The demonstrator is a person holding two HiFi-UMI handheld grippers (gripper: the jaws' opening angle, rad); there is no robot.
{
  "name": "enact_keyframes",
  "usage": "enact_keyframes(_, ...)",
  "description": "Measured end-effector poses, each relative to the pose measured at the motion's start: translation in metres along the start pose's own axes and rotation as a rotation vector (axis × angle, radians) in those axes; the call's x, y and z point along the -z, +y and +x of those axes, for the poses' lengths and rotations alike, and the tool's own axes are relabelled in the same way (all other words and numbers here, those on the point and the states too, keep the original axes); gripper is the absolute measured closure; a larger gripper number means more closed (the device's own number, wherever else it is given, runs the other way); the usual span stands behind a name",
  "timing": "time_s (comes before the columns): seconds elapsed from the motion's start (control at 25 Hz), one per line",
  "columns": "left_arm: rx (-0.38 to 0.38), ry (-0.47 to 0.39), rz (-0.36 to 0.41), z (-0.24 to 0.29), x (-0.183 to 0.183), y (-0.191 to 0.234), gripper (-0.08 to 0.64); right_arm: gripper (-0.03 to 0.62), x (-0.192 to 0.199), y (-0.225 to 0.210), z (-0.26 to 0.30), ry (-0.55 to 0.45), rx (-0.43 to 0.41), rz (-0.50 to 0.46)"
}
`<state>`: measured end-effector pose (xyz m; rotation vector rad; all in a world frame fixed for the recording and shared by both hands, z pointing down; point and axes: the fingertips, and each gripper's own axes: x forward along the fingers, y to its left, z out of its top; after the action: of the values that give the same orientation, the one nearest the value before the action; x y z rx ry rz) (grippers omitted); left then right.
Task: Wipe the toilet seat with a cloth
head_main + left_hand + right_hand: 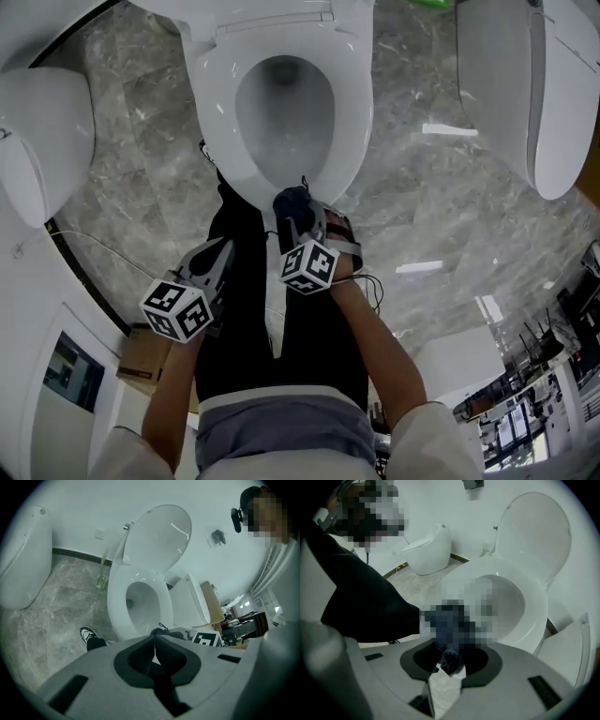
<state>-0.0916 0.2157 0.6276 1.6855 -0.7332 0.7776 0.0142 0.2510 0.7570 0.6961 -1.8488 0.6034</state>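
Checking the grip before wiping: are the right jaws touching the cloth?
Touching. The right gripper view shows the dark cloth pinched between the jaws of the right gripper.

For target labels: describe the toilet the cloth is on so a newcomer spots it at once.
Three white toilets stand on the grey marble floor; it is the middle toilet. Only it shows an open bowl, unlike the left toilet and right toilet, and the right gripper holds a dark blue cloth at its front rim.
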Motion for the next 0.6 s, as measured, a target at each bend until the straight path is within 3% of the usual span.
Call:
enact_keyframes(0.28,-0.005,0.034,0.056,0.01,0.0,-0.013,0.548,0.483,0.014,-0.012,-0.009,-0.022,-0.025,-0.025)
enact_keyframes(0.6,0.001,0.044,0.059,0.019,-0.005,-0.022,0.548,0.483,0.023,-0.033,-0.015,-0.021,-0.058,-0.033)
